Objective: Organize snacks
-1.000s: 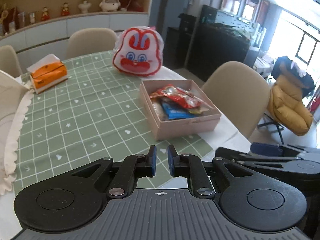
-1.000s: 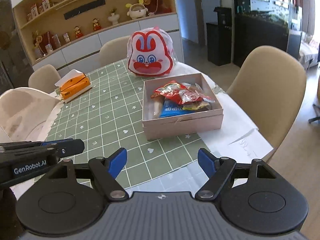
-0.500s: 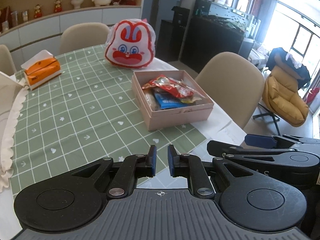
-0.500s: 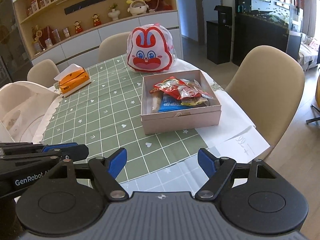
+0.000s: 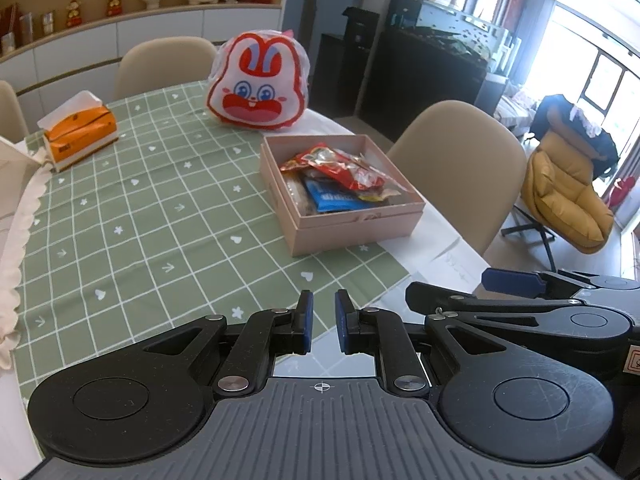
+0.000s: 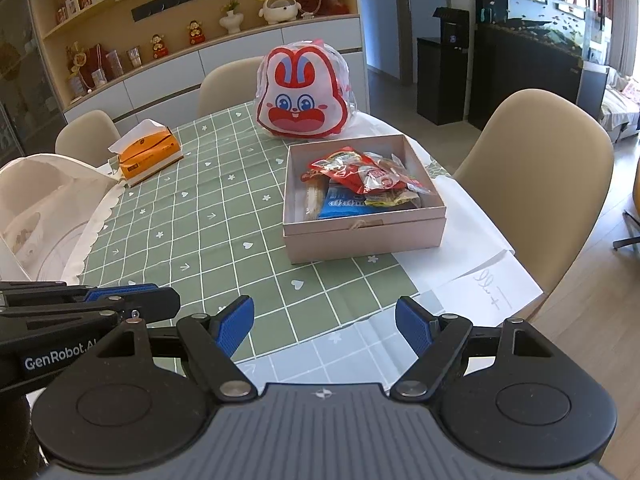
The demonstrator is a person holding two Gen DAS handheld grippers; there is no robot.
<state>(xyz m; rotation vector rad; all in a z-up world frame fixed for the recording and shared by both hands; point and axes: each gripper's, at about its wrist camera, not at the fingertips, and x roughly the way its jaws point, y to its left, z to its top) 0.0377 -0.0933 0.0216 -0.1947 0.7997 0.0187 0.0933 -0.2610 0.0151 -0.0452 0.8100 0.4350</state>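
Observation:
A pink open box [image 5: 352, 226] [image 6: 362, 234] stands on the green checked tablecloth and holds several snack packets, with a red one [image 5: 340, 168] [image 6: 360, 176] on top and a blue one [image 5: 334, 200] [image 6: 344, 205] under it. My left gripper [image 5: 321, 312] is nearly shut and empty, held near the table's front edge, well short of the box. My right gripper [image 6: 325, 320] is open and empty, also back from the box. Each gripper shows at the side of the other's view, the right one [image 5: 508, 280] and the left one [image 6: 120, 294].
A red and white rabbit-shaped bag [image 5: 258, 88] [image 6: 304, 96] stands behind the box. An orange tissue box [image 5: 80, 136] [image 6: 150, 152] lies at the far left. Beige chairs [image 5: 460, 160] [image 6: 536, 168] surround the table. A white sheet of paper [image 6: 484, 284] lies at the right edge.
Both grippers have drawn back and lifted a little, so the box and table look farther away. The jaws have kept their positions.

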